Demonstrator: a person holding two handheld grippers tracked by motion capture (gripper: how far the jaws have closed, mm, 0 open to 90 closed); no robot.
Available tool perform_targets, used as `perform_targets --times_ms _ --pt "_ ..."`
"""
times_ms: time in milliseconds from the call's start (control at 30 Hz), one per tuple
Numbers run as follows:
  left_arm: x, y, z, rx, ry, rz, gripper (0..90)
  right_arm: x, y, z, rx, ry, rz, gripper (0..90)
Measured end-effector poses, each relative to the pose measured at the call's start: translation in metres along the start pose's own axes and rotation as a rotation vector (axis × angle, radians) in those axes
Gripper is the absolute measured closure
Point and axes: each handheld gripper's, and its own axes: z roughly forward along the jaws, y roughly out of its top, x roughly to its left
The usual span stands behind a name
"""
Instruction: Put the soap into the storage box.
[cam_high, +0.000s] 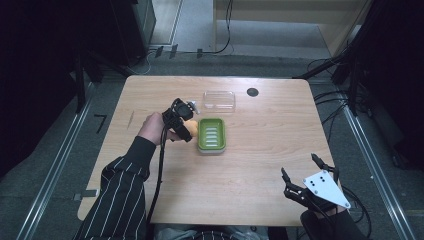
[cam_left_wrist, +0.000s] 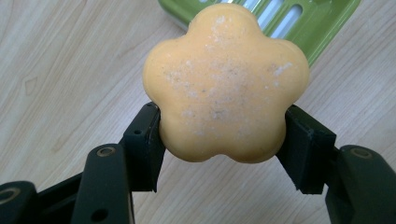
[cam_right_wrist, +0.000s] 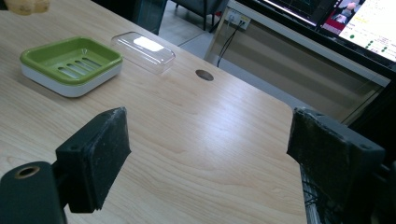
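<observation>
Two grippers: left gripper (cam_high: 184, 121) jaws clamp flower soap (cam_left_wrist: 225, 81), at 9 o'clock of green dish (cam_high: 212, 135), likely for drop-in; right gripper (cam_high: 310, 181) jaws wide, parked.

**Left closed on soap, right spread wide**

The left gripper (cam_high: 186, 121), held by a hand (cam_high: 151, 128) in a striped sleeve (cam_high: 121, 192), clamps an orange soap (cam_left_wrist: 226, 82) between both jaws. The right gripper (cam_high: 306, 176) rests at the near right, jaws wide apart.
</observation>
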Motion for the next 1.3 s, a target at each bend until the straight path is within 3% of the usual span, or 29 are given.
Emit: perform_targets --times_ms 667,1067,1300 --pt "-0.005 0.020 0.002 0.001 -0.006 0.042 39.4 0.000 0.000 -0.001 0.004 -0.004 0.002 13.3" --pt "-0.012 0.032 0.006 -0.033 -0.017 0.072 39.4 0.000 0.000 0.000 0.003 -0.003 -0.004 13.4" --pt "-0.016 0.038 0.012 -0.029 -0.018 0.092 39.4 0.000 -0.001 0.000 0.005 -0.003 0.001 13.4"
